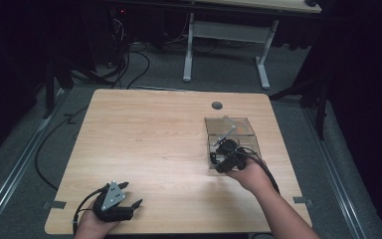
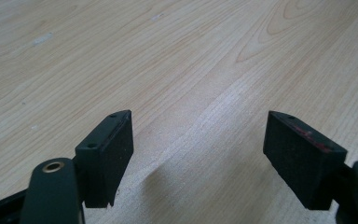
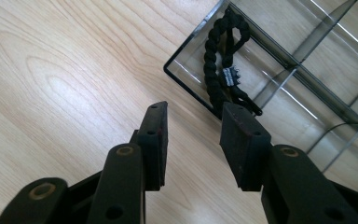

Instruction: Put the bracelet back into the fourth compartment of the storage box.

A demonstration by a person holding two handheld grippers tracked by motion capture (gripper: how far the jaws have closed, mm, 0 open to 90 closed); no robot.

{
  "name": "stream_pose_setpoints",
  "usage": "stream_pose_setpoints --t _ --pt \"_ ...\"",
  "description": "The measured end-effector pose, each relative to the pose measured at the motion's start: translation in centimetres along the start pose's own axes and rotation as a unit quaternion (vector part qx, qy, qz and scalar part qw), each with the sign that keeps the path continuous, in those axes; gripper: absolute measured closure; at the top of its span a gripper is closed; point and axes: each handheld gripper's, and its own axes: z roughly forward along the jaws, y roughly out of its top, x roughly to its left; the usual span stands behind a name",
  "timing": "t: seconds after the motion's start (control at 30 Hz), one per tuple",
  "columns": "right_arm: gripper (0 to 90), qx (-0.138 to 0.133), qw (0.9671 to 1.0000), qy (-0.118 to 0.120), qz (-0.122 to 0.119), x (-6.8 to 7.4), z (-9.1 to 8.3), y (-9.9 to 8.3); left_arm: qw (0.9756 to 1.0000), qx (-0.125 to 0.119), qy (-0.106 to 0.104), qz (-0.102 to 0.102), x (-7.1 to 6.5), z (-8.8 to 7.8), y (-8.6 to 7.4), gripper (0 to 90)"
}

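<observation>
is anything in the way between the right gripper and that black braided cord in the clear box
Only the clear box's near wall. The braided cord lies just inside it, in the corner compartment, and the right gripper sits open outside and above the wall. Coming from above looks unobstructed.

No text, label, brand, number or sign can be read anywhere: none on the worktop (image 1: 144, 129), none on the clear box (image 3: 307, 70), and none on the black cord (image 3: 219, 60).
</observation>
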Motion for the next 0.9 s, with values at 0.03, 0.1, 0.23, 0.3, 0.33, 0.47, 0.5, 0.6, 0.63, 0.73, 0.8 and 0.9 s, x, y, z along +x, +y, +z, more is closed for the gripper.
stream_pose_setpoints --t 0.03,0.1,0.23,0.3,0.33,0.47,0.5,0.6,0.63,0.73,0.8,0.9 --pt "60.1 -0.003 1.0000 -0.001 0.002 0.1 0.0 -0.1 1.0000 0.000 -0.001 0.000 0.0 0.0 0.0 24.8" --pt "58.9 -0.008 1.0000 -0.004 -0.001 0.3 0.2 -0.5 1.0000 -0.001 -0.001 0.000 0.0 0.0 0.0 24.7" --pt "55.9 -0.024 0.9997 -0.004 0.002 0.6 0.5 -1.2 1.0000 0.000 -0.001 0.001 0.0 0.0 0.0 24.7" --pt "54.6 -0.036 0.9993 0.000 0.004 0.8 0.6 -1.6 1.0000 0.000 -0.001 0.002 0.0 0.0 0.0 24.7" --pt "53.9 -0.042 0.9991 0.003 0.008 0.9 0.7 -1.8 1.0000 0.000 -0.001 0.002 0.0 0.0 0.0 24.7" --pt "52.1 -0.061 0.9981 0.003 0.015 1.1 0.9 -2.5 1.0000 -0.001 -0.001 0.002 0.0 0.0 0.0 24.6" --pt "51.4 -0.067 0.9977 0.002 0.015 1.2 1.1 -2.7 1.0000 -0.001 -0.001 0.002 0.0 0.0 0.0 24.6" --pt "49.9 -0.093 0.9956 -0.004 0.013 1.7 1.6 -3.7 1.0000 -0.003 -0.001 0.002 0.0 -0.1 0.0 24.5" --pt "49.6 -0.101 0.9948 -0.004 0.013 1.8 1.8 -4.0 1.0000 -0.003 -0.001 0.003 0.0 -0.1 0.0 24.5" --pt "49.1 -0.127 0.9919 -0.008 0.009 2.3 2.3 -4.8 1.0000 -0.003 -0.001 0.002 0.0 -0.1 0.0 24.4" --pt "48.6 -0.147 0.9890 -0.007 0.009 2.6 2.6 -5.4 1.0000 -0.003 -0.002 0.002 0.0 -0.1 0.0 24.4" --pt "47.5 -0.180 0.9836 -0.007 0.000 3.0 3.0 -6.2 1.0000 -0.004 -0.002 0.002 0.0 -0.1 0.0 24.3"
